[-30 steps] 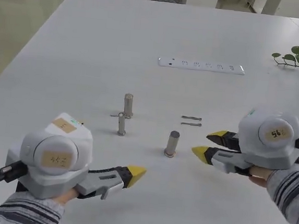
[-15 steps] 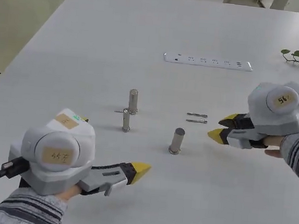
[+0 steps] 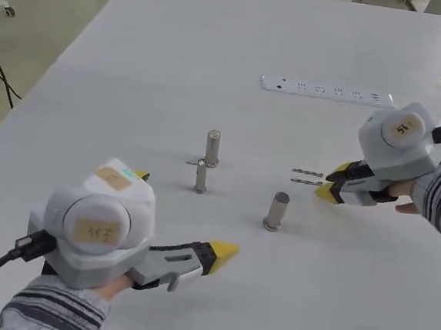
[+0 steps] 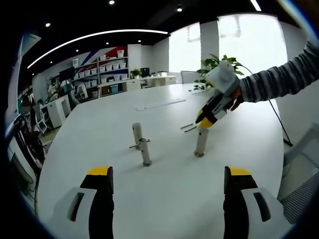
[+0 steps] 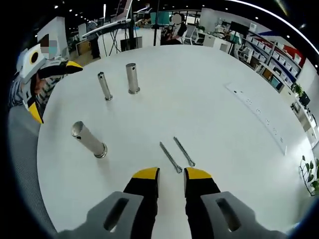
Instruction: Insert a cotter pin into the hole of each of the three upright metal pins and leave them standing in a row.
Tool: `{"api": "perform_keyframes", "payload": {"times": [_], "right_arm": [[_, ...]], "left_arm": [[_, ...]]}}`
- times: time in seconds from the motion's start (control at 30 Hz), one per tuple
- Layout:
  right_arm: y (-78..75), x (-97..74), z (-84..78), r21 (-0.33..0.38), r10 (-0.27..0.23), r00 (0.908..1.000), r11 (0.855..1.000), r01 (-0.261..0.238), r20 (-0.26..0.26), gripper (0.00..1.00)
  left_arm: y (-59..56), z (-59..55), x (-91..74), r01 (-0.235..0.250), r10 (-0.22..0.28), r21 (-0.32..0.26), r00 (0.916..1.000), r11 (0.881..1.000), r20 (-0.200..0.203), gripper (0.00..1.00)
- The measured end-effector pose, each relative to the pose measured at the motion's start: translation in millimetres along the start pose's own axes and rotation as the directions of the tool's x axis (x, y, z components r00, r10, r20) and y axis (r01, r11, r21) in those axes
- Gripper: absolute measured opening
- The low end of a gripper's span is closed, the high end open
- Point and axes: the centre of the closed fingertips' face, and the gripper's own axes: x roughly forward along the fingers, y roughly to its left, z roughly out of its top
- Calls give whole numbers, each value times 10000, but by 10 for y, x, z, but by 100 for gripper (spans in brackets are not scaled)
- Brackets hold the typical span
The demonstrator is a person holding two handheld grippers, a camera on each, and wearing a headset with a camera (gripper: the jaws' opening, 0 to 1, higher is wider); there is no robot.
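- While the right claw [image 5: 171,175] hangs low over the worktop [image 3: 134,88], its jaws stand only a narrow slit apart and have hold of nothing.
- Just ahead of its tips, a loose cotter pin [image 5: 170,157] and a second loose cotter pin [image 5: 184,151] lie flat on the worktop, side by side and nearly parallel, not touching each other.
- The left claw [image 4: 169,174] is spread wide and empty, and is held on the person's side of the metal pins.
- Next out from the right claw, the thick metal pin [image 3: 277,211] stands upright by itself. I can see nothing through it.
- Well apart from it, the thin metal pin [image 3: 201,176] and the rear metal pin [image 3: 213,147] stand upright close together.
- An inserted cotter pin [image 4: 133,146] appears to cross the thin metal pin near its top and sticks out to one side.
- By my reading, one of the three pins is done. Two insertions remain, one for each loose cotter pin, and picking one up looks like the step in hand.
- The row also looks unfinished, because the thick metal pin stands off the line of the other two.
- Farther back, a power strip [image 3: 326,90] lies on the worktop, clear of the work.
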Motion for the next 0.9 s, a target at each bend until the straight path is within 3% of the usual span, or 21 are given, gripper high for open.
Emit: {"api": "perform_keyframes", "payload": {"times": [0.3, 0.63, 0.8, 0.9], "right_arm": [[-35, 99, -3, -33, 228, 9989, 9997, -230, -398, 12], [-9, 82, -33, -68, 491, 9949, 9987, -499, -880, 0], [41, 81, -48, -896, 649, 9908, 9931, -758, -1184, 0], [84, 83, -44, -1047, 728, 9919, 9910, -838, -1044, 0]], "left_arm": [[-6, -14, 13, 94, -94, 13, 9999, 10000, -51, 89], [-22, -5, 27, 162, -162, 27, 9999, 9999, -28, 89], [-41, -9, 36, 233, -233, 65, 9997, 9997, -71, 88], [-44, -1, 37, 256, -256, 51, 9997, 9997, -48, 87]]}}
